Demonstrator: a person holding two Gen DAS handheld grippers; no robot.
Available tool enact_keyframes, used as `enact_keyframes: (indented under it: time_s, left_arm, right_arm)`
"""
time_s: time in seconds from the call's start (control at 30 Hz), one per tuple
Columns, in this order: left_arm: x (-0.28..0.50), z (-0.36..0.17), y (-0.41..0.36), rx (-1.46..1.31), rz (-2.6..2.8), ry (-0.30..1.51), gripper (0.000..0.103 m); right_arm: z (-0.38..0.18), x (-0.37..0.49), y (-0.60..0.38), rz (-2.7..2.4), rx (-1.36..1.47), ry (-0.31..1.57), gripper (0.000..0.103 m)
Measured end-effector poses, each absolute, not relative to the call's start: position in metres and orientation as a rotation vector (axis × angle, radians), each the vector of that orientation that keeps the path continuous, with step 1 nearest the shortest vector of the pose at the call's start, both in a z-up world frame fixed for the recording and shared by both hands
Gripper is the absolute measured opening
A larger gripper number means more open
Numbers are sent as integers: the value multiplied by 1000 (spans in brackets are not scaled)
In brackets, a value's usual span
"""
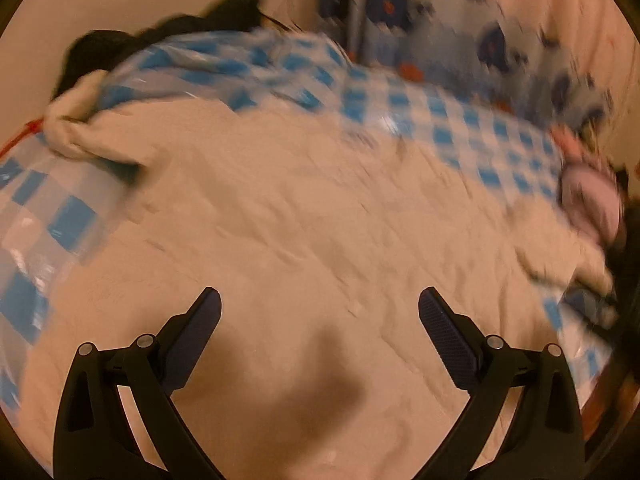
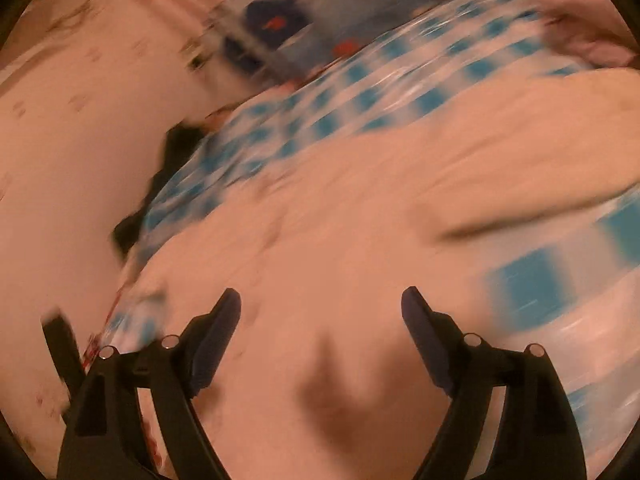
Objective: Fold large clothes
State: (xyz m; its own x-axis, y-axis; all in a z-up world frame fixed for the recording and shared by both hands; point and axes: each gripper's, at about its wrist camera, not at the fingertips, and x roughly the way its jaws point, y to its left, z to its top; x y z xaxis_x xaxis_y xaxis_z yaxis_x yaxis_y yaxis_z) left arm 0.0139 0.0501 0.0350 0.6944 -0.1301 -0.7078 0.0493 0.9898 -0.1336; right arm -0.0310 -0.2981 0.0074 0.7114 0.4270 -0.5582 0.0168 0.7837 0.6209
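Hovering grippers (image 1: 320,308) (image 2: 321,308), cream garment (image 1: 300,220)

1. Warm, dim, orange-tinted light colours both views.
2. Motion blur smears the checkered cloth (image 2: 400,92) (worst in the right wrist view).
3. Fisheye bending and dark vignetting ring the edges.
4. A soft shadow falls on the cream garment (image 1: 320,392).
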Motion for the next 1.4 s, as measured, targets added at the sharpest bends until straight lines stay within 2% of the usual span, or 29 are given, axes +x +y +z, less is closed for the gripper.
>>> enact_keyframes:
  time_s: [0.13, 0.2, 0.3, 0.4, 0.5, 0.67, 0.7, 0.73, 0.8, 0.83, 0.93, 1.07, 1.17, 1.2, 1.23, 1.27, 1.3, 1.33, 1.4]
  left_arm:
    - [40, 65, 124, -74, 96, 714, 95]
    - [79, 82, 164, 47, 279, 682, 95]
    - [151, 99, 208, 200, 502, 678, 95]
    - [230, 97, 230, 377, 624, 753, 95]
    - [283, 79, 244, 443, 667, 874, 95]
    - [316, 51, 276, 461, 770, 982, 95]
    - [315, 48, 286, 400, 749, 999, 91]
    - [310, 48, 293, 335, 725, 1004, 71]
    - [300, 56, 316, 118, 661, 1026, 47]
    - [297, 66, 321, 64, 640, 1002, 30]
    - [285, 107, 317, 8, 490, 865, 19]
    - [238, 178, 291, 28, 148, 530, 19]
    - [214, 199, 291, 17, 0, 466, 20]
    - [220, 194, 306, 7, 26, 489, 25]
    - [231, 183, 324, -16, 83, 530, 38]
    - [238, 172, 342, -41, 153, 589, 54]
    - [251, 154, 367, -77, 286, 690, 77]
    - [260, 128, 403, -153, 463, 809, 78]
    - [249, 98, 446, -374, 522, 894, 78]
  right_arm:
    - [-13, -39, -250, 285, 556, 796, 83]
    - [-38, -39, -250, 264, 592, 872, 83]
    - [-44, -26, -251, 248, 609, 875, 85]
    - [-45, -22, -249, 249, 580, 876, 88]
    - [-46, -27, -246, 250, 569, 879, 89]
    - [-48, -28, -247, 259, 576, 882, 90]
    - [-48, -28, -248, 261, 575, 882, 90]
    - [-48, -28, -248, 261, 574, 883, 91]
    - [-49, -28, -248, 262, 573, 882, 91]
    - [-49, -28, -248, 263, 573, 881, 91]
    - [-50, -28, -248, 264, 577, 879, 91]
    - [-51, -28, -247, 263, 571, 877, 91]
    - [-51, -27, -244, 259, 552, 878, 92]
    - [-51, -27, -243, 257, 543, 879, 93]
    - [-51, -27, -241, 254, 534, 880, 93]
    - [-51, -27, -240, 252, 523, 882, 94]
    - [-51, -26, -239, 250, 516, 882, 94]
    - [-51, -26, -237, 249, 505, 884, 95]
    - [-51, -26, -236, 251, 497, 886, 95]
